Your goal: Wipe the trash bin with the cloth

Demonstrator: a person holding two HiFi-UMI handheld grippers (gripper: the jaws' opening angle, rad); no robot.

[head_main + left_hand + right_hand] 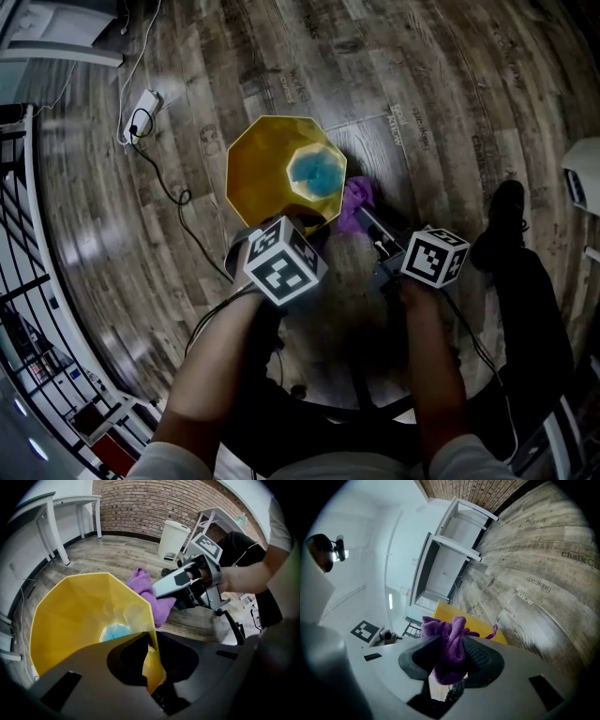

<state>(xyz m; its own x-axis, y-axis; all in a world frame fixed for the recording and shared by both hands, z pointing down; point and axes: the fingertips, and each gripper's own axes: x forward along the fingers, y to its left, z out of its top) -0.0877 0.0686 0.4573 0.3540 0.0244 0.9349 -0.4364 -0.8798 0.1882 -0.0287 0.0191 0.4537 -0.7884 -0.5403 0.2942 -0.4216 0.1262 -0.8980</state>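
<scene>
item list, head view, left to right.

1. power strip (142,105), white, upper left of the frame, on the wood-plank floor (450,112); a black cable (173,192) runs from it toward the lower centre.
2. trash bin (267,169), yellow, many-sided, upright on the floor at centre, mouth open upward; a blue patch (314,173) shows at its bottom.
3. left gripper (151,644), at the bin's lower edge, pointing steeply down. its fingers are clamped on the bin's wall, one inside the rim and one outside.
4. cloth (354,202), purple, bunched, just right of the bin and against the outside of its rim.
5. right gripper (452,651), right of centre, reaching toward the bin's right side. its fingers are closed on the cloth, which bulges out above and below them.
6. shoe (502,220), black, right of the frame, on the floor.

left gripper view, upper part: brick wall (154,503) at the back, with a white pedal bin (173,540) standing before it.
</scene>
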